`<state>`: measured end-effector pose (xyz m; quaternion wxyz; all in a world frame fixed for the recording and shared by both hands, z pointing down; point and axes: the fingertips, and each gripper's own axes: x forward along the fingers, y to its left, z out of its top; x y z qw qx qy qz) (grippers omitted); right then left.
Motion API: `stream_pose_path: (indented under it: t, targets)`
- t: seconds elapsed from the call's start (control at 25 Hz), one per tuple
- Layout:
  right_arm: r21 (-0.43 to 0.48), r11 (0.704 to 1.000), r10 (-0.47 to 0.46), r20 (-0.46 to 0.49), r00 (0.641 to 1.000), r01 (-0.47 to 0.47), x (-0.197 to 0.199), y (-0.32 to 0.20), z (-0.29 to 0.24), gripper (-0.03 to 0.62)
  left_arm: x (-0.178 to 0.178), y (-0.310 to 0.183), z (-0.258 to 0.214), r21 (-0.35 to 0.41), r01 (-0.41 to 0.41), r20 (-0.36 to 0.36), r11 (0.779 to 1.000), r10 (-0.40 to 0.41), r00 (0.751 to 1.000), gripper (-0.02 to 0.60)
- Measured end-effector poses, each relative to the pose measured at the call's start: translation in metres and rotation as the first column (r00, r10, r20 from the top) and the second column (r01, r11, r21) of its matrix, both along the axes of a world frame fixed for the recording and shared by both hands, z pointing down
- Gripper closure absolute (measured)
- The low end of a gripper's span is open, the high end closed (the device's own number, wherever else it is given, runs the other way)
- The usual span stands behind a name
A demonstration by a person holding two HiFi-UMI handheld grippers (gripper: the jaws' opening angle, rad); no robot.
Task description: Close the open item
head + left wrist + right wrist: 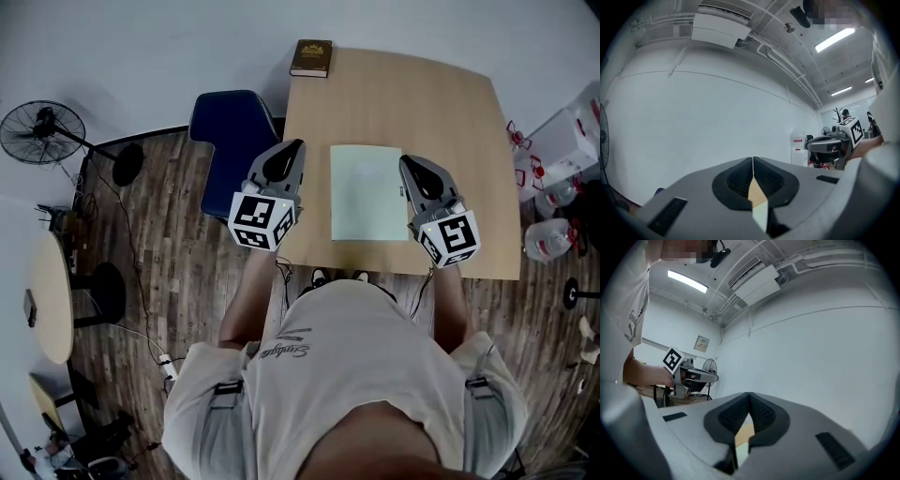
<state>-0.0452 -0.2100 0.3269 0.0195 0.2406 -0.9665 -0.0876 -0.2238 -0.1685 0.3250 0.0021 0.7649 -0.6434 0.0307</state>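
A fan [42,131] stands at the far left on the wood floor, and a blue chair [230,131] sits against the left edge of the worktop [422,103]. A brown book [311,57] lies closed at the far left corner of the worktop. The left tongs [296,146] are held at the worktop's left edge, just beside the folder. In the left gripper view the jaws are pressed together at the tips with nothing between them. The pale green folder [367,192] lies flat at the middle of the worktop, near the front edge and between the two tongs. No raised cover or leaf can be made out on it. The right tongs [405,161] are held at the folder's right edge. In the right gripper view the jaws likewise meet at the tips and pinch nothing. Clear water bottles [548,239] stand on the floor to the right of the worktop.
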Motion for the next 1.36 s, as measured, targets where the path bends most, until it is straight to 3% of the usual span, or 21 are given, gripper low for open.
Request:
stream_pose_path:
  t: [0.56,0.8,1.36]
  targets:
    - [-0.045,0.999,-0.001,-0.004,1.000,0.001,-0.002,-0.012,0.012,0.600,-0.004,-0.005,0.011,-0.030,0.008,-0.037,1.000,-0.009,0.999,0.566]
    - [-0.059,0.998,0.002,-0.002,1.000,-0.003,-0.004,-0.022,0.019,0.600,-0.008,-0.013,0.021,-0.045,-0.001,-0.117,0.999,-0.004,0.993,0.566]
    - [-0.072,0.997,-0.014,-0.011,1.000,0.013,-0.004,-0.041,0.025,0.600,-0.007,-0.032,0.028,-0.064,0.025,-0.075,0.998,-0.030,0.997,0.566]
